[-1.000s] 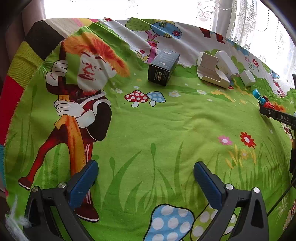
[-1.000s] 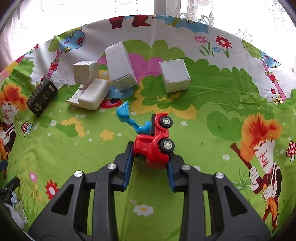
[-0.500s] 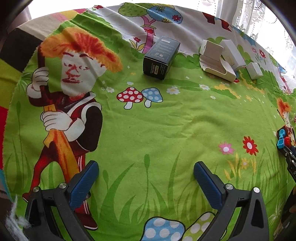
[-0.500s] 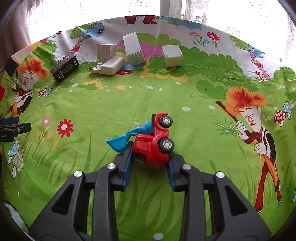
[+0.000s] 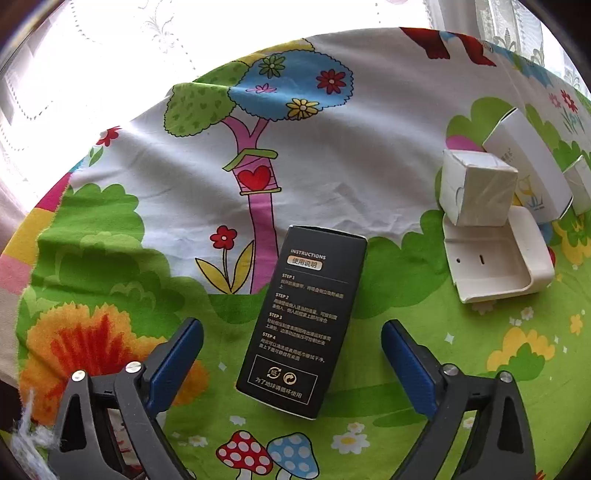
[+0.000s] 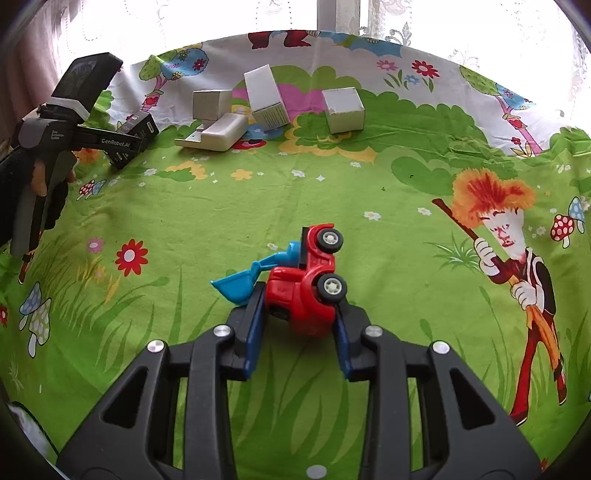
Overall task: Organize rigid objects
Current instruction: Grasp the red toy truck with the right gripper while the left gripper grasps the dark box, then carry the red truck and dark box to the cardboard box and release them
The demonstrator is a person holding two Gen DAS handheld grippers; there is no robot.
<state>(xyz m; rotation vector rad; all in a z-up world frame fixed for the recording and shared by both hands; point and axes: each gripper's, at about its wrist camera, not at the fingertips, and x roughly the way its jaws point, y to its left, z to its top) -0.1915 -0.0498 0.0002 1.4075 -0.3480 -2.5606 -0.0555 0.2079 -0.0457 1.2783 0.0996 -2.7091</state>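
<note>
A: Black box (image 5: 301, 321) lies flat on the worktop, on a cartoon cloth (image 5: 369, 155) with green grass, mushrooms and a pink tree. Where is it against the left hand-held gripper (image 5: 291, 354)?

B: It is between the two blue pads (image 5: 177, 363), and the pads do not touch it. A gap shows on each side, and the jaws are closing around it. Its long axis runs away from the camera and leans a little to the right. The printed instructions face up, and the near short end is close to the spotted mushrooms.

A: And the other side?

B: The right hand-held gripper (image 6: 297, 332) is clamped on a red toy digger (image 6: 306, 284). The toy is turned on its side with the wheels to the right, and its blue scoop (image 6: 234, 286) points to the left.

A: What is farther back?

B: In the left wrist view, a white plastic holder (image 5: 495, 258) lies on the cloth with a small white box (image 5: 476, 188) touching its far end. A taller white carton (image 5: 532, 162) lies just behind them. In the right wrist view, one more white cube (image 6: 343, 109) stands apart to the right. Beyond the cloth's far edge there is a bright window with a lace curtain (image 6: 461, 22).
</note>
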